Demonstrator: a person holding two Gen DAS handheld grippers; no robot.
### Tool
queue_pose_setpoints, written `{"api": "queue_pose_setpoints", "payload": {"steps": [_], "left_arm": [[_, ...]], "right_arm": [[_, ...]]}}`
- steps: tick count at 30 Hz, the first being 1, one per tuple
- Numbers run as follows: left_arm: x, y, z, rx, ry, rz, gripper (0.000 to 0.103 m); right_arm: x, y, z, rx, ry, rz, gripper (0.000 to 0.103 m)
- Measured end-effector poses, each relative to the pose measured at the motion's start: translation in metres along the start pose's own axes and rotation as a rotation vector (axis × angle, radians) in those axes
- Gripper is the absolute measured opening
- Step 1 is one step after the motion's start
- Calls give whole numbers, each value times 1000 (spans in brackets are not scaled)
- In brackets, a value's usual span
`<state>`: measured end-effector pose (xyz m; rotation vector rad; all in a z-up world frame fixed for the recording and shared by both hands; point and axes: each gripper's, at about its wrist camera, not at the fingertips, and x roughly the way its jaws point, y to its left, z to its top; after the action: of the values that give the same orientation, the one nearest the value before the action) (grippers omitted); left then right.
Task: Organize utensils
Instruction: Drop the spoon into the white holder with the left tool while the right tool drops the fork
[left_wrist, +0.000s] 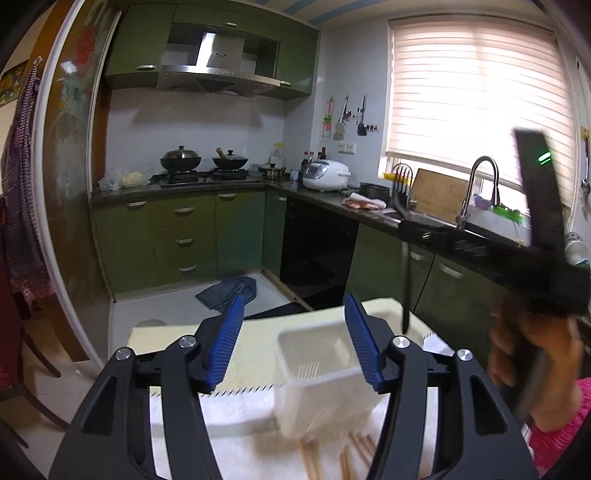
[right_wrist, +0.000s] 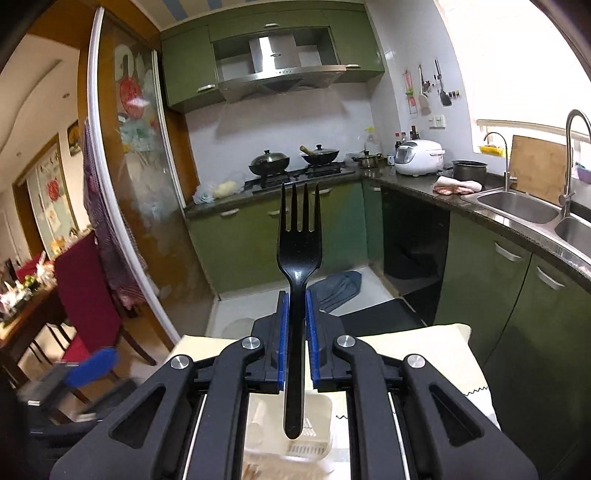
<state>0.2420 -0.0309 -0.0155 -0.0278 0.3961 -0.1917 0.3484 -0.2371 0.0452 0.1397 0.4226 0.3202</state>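
Note:
My right gripper (right_wrist: 296, 295) is shut on a black plastic fork (right_wrist: 298, 243), tines up, handle hanging down over a white slotted utensil holder (right_wrist: 314, 446). In the left wrist view the same holder (left_wrist: 317, 369) stands on the table between the blue pads of my left gripper (left_wrist: 295, 306), which is open and empty around it. The right gripper body (left_wrist: 546, 266) shows blurred at the right, with the fork (left_wrist: 406, 258) hanging handle-down above the table. Wooden chopsticks (left_wrist: 314, 461) lie on a white cloth below the holder.
The table has a pale yellow top (left_wrist: 258, 332) and a white cloth (left_wrist: 240, 417). Beyond it are green kitchen cabinets (left_wrist: 184, 240), a stove with pots (left_wrist: 203, 162), a sink (right_wrist: 517, 206) and a red chair (right_wrist: 88, 295) on the left.

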Motion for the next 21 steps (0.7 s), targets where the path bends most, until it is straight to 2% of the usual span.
{"api": "queue_pose_setpoints", "payload": {"steps": [3,8,10,13,15,19,21], "left_arm": [[-13,7,-9,2,32,10,58],[-23,15,-24,10,95,8,59],[-24,16,-30,0,127,-2,60],[-22,18,-35,-5,162,-6,60],[-21,14,-38,5,181,-3,60],[-20,7,-48,30,233,11,62],[-16,2,-53,45,290,23,62]], "right_arm": [[18,-3,-15,9,25,5,10],[23,-5,-43,1,41,11,11],[19,-5,-53,-7,42,9,11],[12,-5,-62,-20,51,4,17],[8,-3,-67,-43,61,-4,27],[-15,-8,-73,-37,47,0,27],[-32,-12,-76,-29,38,16,29]]}}
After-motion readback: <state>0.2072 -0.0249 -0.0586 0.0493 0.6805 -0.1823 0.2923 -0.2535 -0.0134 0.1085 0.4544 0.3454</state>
